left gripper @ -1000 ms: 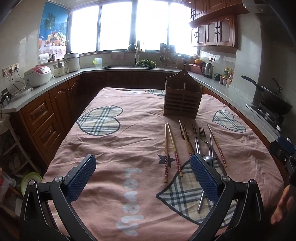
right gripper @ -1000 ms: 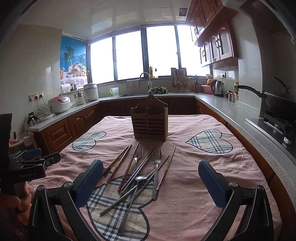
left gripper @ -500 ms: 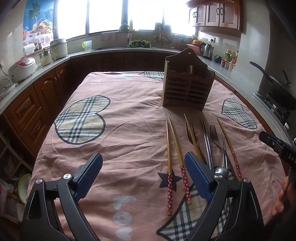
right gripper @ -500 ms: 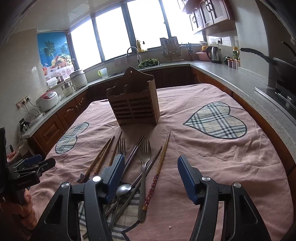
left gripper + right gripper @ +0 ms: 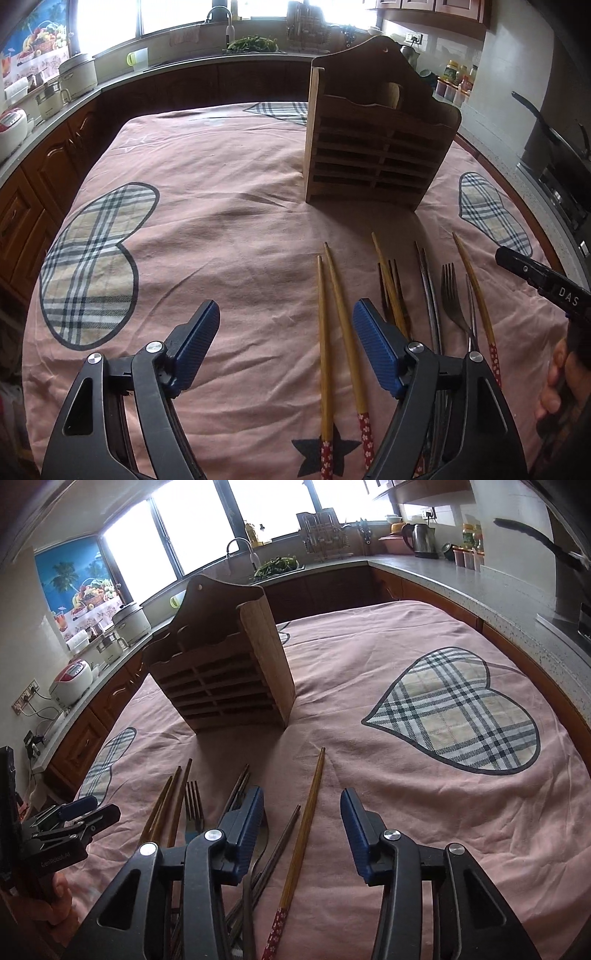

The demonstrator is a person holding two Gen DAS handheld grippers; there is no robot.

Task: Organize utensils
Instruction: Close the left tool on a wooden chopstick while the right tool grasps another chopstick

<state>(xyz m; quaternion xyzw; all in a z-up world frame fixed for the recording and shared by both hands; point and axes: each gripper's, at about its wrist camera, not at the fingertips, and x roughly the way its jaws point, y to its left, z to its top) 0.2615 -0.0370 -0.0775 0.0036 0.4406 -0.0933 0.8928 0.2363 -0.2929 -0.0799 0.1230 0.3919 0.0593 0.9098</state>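
A wooden slatted utensil holder [image 5: 376, 144] stands upright on the pink tablecloth; it also shows in the right wrist view [image 5: 225, 668]. Wooden chopsticks with red ends [image 5: 338, 332], forks [image 5: 454, 299] and dark metal chopsticks [image 5: 428, 295] lie in a row in front of it. My left gripper [image 5: 286, 347] is open and empty, low over the cloth, just left of the two leftmost chopsticks. My right gripper [image 5: 301, 830] is open, low, straddling one wooden chopstick [image 5: 304, 819]; forks [image 5: 194, 806] and other chopsticks [image 5: 166, 808] lie to its left.
The table [image 5: 424, 812] has plaid heart patches [image 5: 458, 716]. Kitchen counters run around it with rice cookers [image 5: 70, 679], a sink [image 5: 273, 566], a kettle [image 5: 423, 539] and a wok at the right [image 5: 554, 144]. The other gripper shows at each frame's edge [image 5: 546, 280].
Both grippers moved forward and down toward the utensils and the holder. The right gripper's fingers narrowed around one wooden chopstick; the left gripper's also narrowed somewhat.
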